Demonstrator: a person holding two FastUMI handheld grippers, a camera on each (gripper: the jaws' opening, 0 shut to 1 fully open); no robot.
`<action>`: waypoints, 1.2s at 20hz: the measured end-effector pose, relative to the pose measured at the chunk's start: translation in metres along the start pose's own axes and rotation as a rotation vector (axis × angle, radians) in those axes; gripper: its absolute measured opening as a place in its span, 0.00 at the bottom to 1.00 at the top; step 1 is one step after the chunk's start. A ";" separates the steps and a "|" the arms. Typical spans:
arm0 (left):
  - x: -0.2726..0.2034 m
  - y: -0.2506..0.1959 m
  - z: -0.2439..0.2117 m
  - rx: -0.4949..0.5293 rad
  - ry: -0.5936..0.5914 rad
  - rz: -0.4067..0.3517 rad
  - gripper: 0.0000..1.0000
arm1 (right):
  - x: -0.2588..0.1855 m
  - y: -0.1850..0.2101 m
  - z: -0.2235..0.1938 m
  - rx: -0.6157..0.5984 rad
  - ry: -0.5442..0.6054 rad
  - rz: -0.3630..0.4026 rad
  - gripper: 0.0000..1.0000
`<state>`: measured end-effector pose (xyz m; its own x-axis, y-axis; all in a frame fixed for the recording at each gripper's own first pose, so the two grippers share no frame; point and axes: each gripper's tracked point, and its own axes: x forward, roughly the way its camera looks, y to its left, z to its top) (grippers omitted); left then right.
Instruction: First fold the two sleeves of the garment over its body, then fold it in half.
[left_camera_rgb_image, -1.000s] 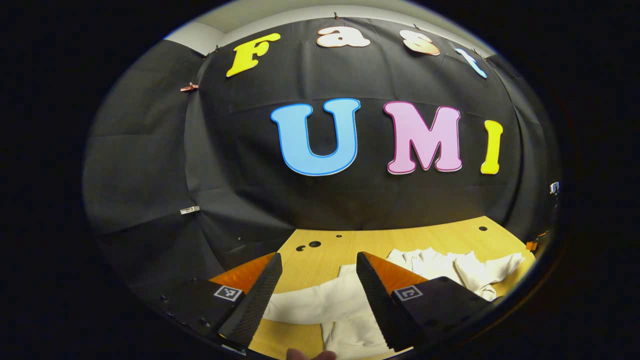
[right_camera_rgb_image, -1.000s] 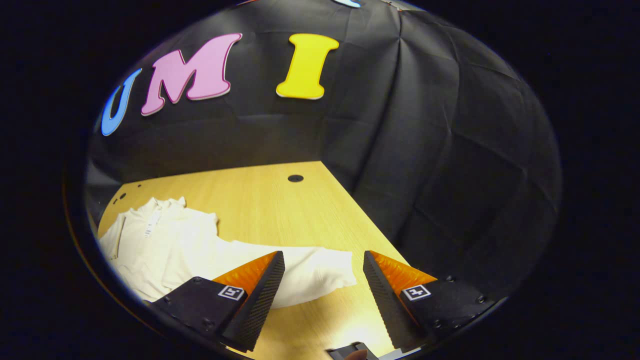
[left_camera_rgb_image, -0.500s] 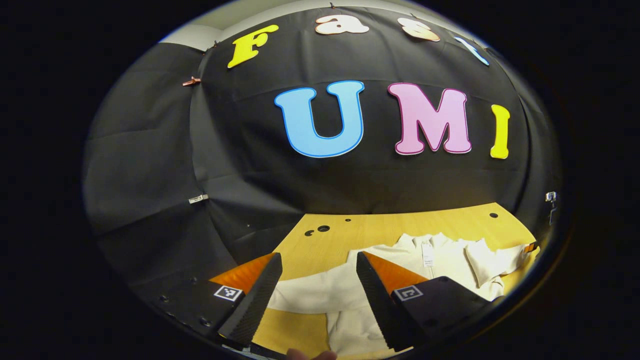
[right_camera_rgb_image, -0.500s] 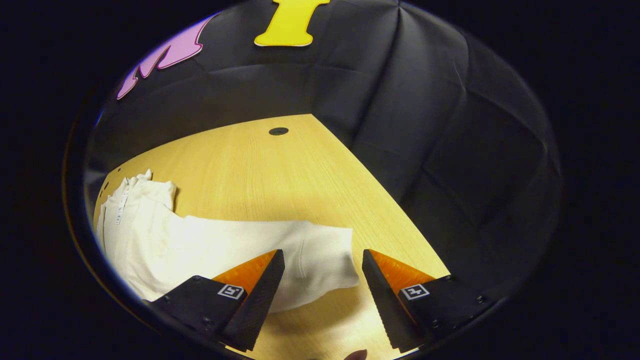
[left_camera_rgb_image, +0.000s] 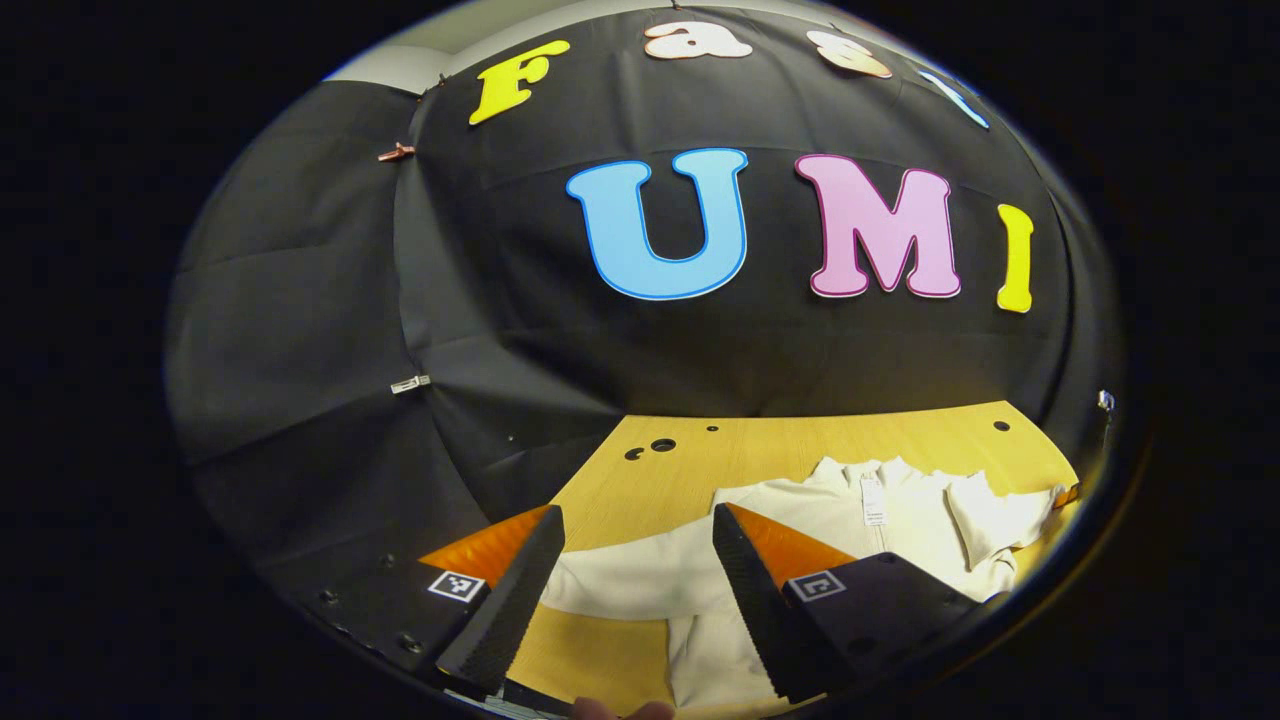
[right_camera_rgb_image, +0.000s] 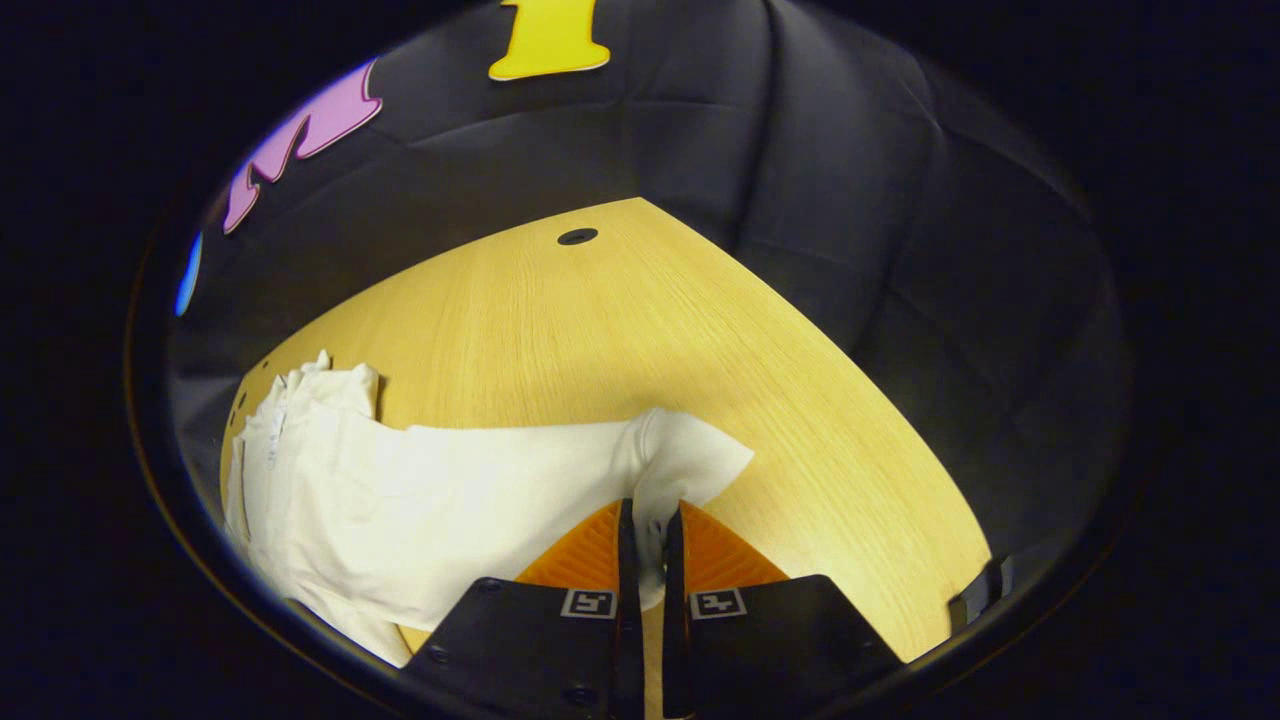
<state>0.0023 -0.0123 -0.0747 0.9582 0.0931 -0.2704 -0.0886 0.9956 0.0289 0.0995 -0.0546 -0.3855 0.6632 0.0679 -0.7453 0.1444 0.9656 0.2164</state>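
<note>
White garment (left_camera_rgb_image: 900, 520) lies spread on the wooden tabletop (right_camera_rgb_image: 620, 320), collar end toward the booth wall. Right tongs (right_camera_rgb_image: 640, 525) closed on the cuff end of one sleeve (right_camera_rgb_image: 560, 470), cloth pinched between both fingers. Left tongs (left_camera_rgb_image: 630, 560) wide open, holding nothing, poised over the other sleeve (left_camera_rgb_image: 640, 585), which stretches across the gap between the fingers.

The white garment (right_camera_rgb_image: 400, 500) runs off the lower left edge of the right gripper view, its lower body hidden behind the left gripper (left_camera_rgb_image: 630, 570) in the left gripper view, and the tag (left_camera_rgb_image: 873, 500) at its collar is too small to tell.
</note>
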 end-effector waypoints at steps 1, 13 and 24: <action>0.000 0.001 -0.001 -0.002 -0.003 -0.001 0.94 | -0.008 0.007 0.009 0.020 -0.035 0.008 0.12; 0.004 0.014 0.009 -0.044 -0.050 -0.063 0.94 | -0.135 0.134 0.076 -0.013 -0.316 0.198 0.12; -0.005 0.053 0.008 -0.031 -0.089 -0.105 0.94 | -0.205 0.281 0.031 -0.081 -0.387 0.362 0.11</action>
<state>-0.0046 0.0397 -0.0645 0.9828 -0.0113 -0.1842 0.0068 0.9997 -0.0251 0.0274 0.1954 -0.1525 0.8847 0.3170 -0.3418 -0.1904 0.9150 0.3556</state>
